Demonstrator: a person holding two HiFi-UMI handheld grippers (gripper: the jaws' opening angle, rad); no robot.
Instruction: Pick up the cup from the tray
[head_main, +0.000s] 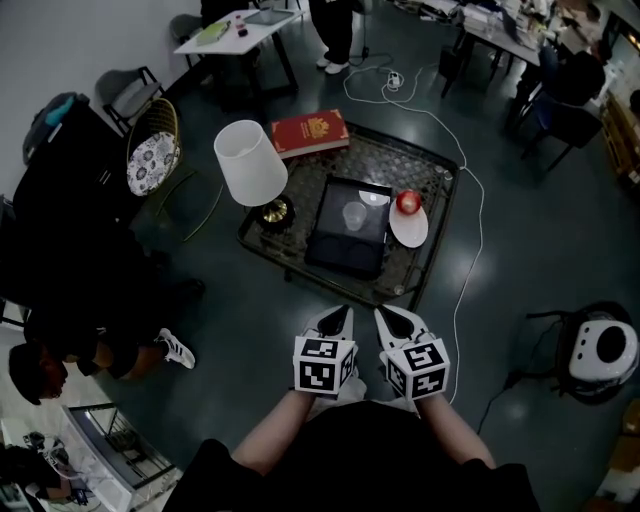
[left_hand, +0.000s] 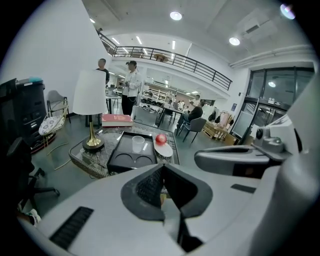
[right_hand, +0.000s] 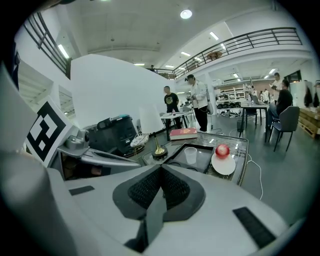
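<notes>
- Head view: the clear plastic cup (head_main: 355, 216) stands upright at the far end of the black tray (head_main: 338, 256), on the low glass-topped table (head_main: 432, 232). A red apple (head_main: 408, 202) on a white plate (head_main: 410, 230) sits just beside the tray, to its right. Your left gripper (head_main: 340, 313) and right gripper (head_main: 388, 316) hang side by side, well short of the table and pointing towards it.
- Left gripper view: the jaws are clenched together with nothing between them. The cup (left_hand: 138, 144) stands ahead of them, well apart, behind two round recesses in the tray.
- Right gripper view: the jaws are likewise pressed together and empty. The cup (right_hand: 190, 155) shows in the tray, left of the apple.
- Handling, as a judgement: the cup looks empty, so expect it to be light. The wall is probably thin, flexible and smooth, and a hard squeeze may buckle it. Spread one gripper's jaws first. Take hold across the wall about midway up, clear of the tray's rim, and close gently.
</notes>
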